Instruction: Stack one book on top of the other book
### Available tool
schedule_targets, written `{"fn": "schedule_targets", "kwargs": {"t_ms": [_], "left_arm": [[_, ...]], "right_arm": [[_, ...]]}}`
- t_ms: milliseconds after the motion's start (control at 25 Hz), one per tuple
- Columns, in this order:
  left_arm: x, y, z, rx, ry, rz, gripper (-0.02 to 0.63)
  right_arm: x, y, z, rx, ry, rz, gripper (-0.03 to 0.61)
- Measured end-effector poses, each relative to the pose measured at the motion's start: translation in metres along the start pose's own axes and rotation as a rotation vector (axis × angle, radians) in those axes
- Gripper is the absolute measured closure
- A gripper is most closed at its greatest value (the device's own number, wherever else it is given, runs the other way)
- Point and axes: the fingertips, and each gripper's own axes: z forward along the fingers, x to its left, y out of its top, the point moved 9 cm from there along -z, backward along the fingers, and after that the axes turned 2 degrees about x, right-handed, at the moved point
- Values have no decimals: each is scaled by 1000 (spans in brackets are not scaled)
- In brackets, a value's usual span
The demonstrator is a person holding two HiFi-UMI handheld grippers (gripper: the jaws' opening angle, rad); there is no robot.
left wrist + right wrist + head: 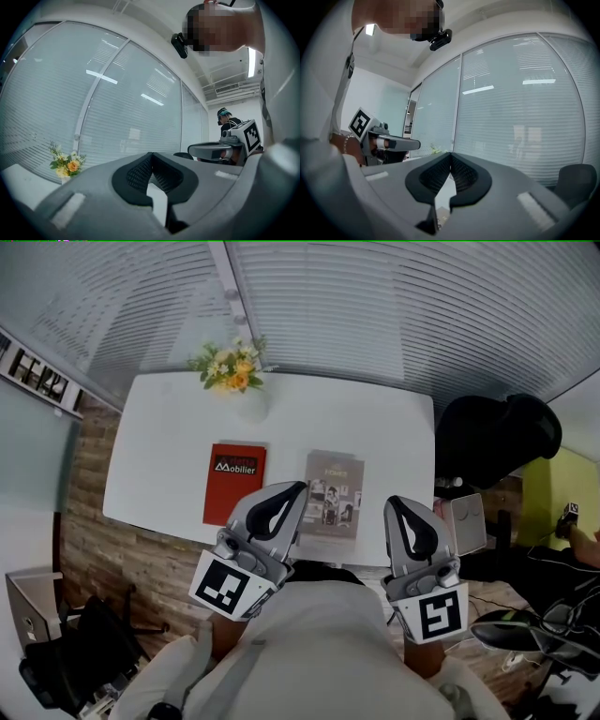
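Blinds (pixel 375 315) cover the window wall behind a white table (pixel 159 437). A bunch of yellow and white flowers (pixel 231 367) stands at the table's far edge, and a black chair (pixel 497 439) sits off its right end. Two books lie flat, side by side and apart, on the near half of the table, not yet stacked: a red book (pixel 234 482) on the left and a grey book (pixel 334 486) on the right. The left gripper (pixel 300 487) is held close to the person's chest, its jaws closed tip to tip on nothing. In the head view its tip overlaps the grey book's near left corner, though it seems raised well above the table rather than touching. The right gripper (pixel 394 504), likewise pressed together and empty, hangs just right of the grey book's near edge. Both gripper views face the blinds.
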Motion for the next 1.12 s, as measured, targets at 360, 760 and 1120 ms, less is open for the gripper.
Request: {"fn": "schedule_targets", "kwargs": {"t_ms": [360,760,1120], "left_arm": [[8,-31,7,80,13,-26,609],[22,-94,13,192,30,-107,563],[36,-145,14,301,51,-170,509]], "right_arm": [[-5,-31,9,69,5,34,555],[-6,-94,23,183,16,85,532],[-4,-150,29,295,27,126,503]]}}
